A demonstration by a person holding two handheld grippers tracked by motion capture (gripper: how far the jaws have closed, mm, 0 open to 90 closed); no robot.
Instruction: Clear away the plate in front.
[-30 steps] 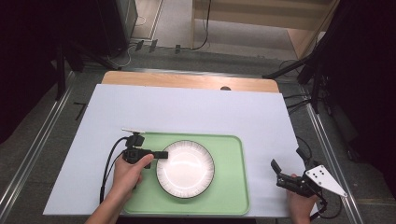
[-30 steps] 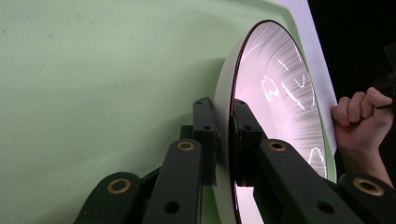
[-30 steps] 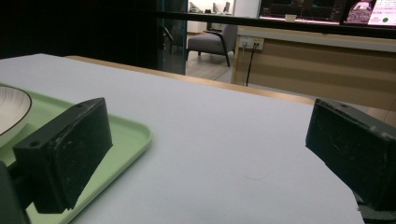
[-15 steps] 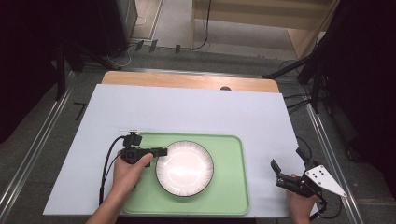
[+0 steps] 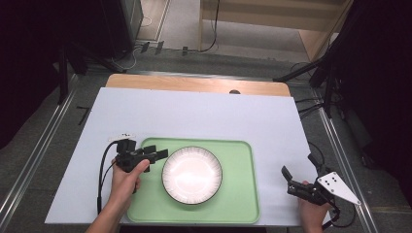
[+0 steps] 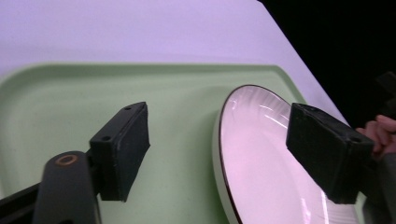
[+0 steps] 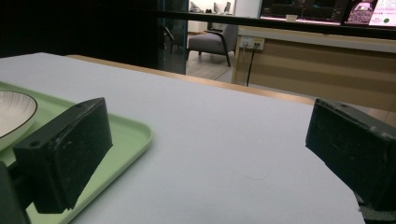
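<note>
Left gripper (image 5: pixel 154 156) has edged toward the plate (image 5: pixel 192 174), jaws wide astride its left rim, at the tray's (image 5: pixel 238 204) left edge. Right gripper (image 5: pixel 290 180) unmoved, wide, near table's (image 5: pixel 194 116) right corner.

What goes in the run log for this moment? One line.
left gripper: open, jaws astride plate rim | plate: on green tray | right gripper: open, off tray

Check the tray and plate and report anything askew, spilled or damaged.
Nothing stands out. The white plate sits flat and whole on the green tray, which lies square on the table. No spill is visible. The left gripper, jaws open, is at the plate's rim; the right gripper is off the tray.
</note>
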